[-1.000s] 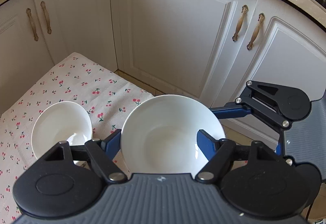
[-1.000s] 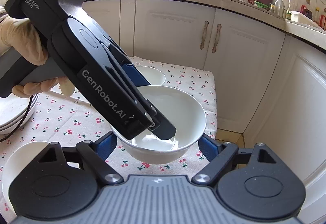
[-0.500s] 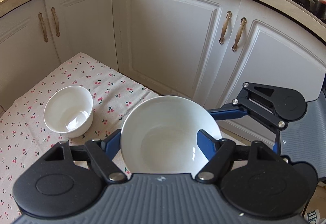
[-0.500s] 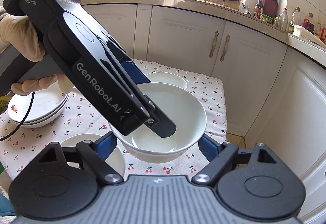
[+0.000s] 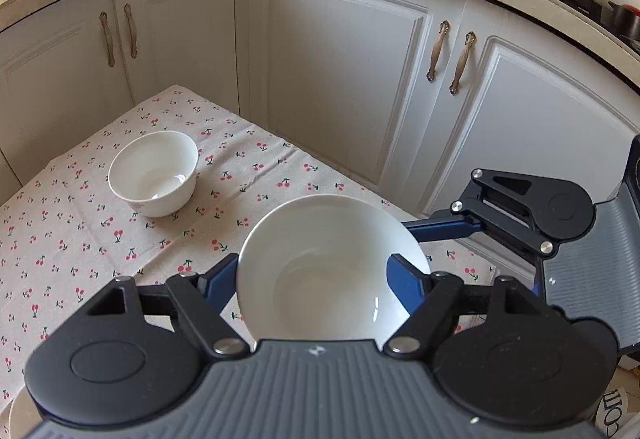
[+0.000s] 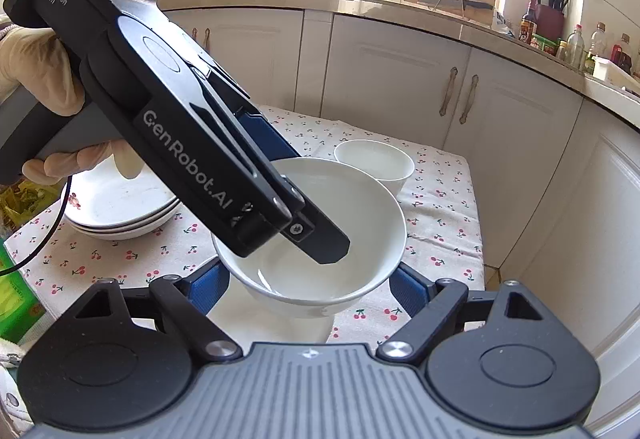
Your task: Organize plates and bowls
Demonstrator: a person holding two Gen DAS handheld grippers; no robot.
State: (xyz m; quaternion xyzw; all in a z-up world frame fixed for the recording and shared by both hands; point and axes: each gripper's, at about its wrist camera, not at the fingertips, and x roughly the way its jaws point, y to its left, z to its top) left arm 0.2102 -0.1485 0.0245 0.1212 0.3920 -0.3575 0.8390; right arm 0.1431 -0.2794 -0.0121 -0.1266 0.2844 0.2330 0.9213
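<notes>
A large white bowl (image 5: 320,279) (image 6: 360,207) hangs above the cherry-print table (image 5: 80,239). My left gripper (image 5: 314,279) is shut on it. In the right wrist view one black finger (image 6: 328,243) of the left gripper reaches inside the bowl. My right gripper (image 6: 310,287) has its blue fingers against the bowl's lower sides from the opposite direction. One of its fingers (image 5: 440,229) shows at the bowl's right rim in the left wrist view. A small white bowl (image 5: 154,175) (image 6: 374,161) stands on the cloth farther back.
A stack of white plates (image 6: 120,207) sits at the table's left. Another white bowl (image 6: 272,323) lies on the cloth under the held one. White cabinets (image 5: 340,79) close off the far side and right. A gloved hand (image 6: 36,71) holds the left gripper; a green box (image 6: 12,295) stands at the left edge.
Both grippers have carried the large bowl together away from the cabinets. The small bowl has slid up the left wrist view, and the plate stack has come into the right wrist view.
</notes>
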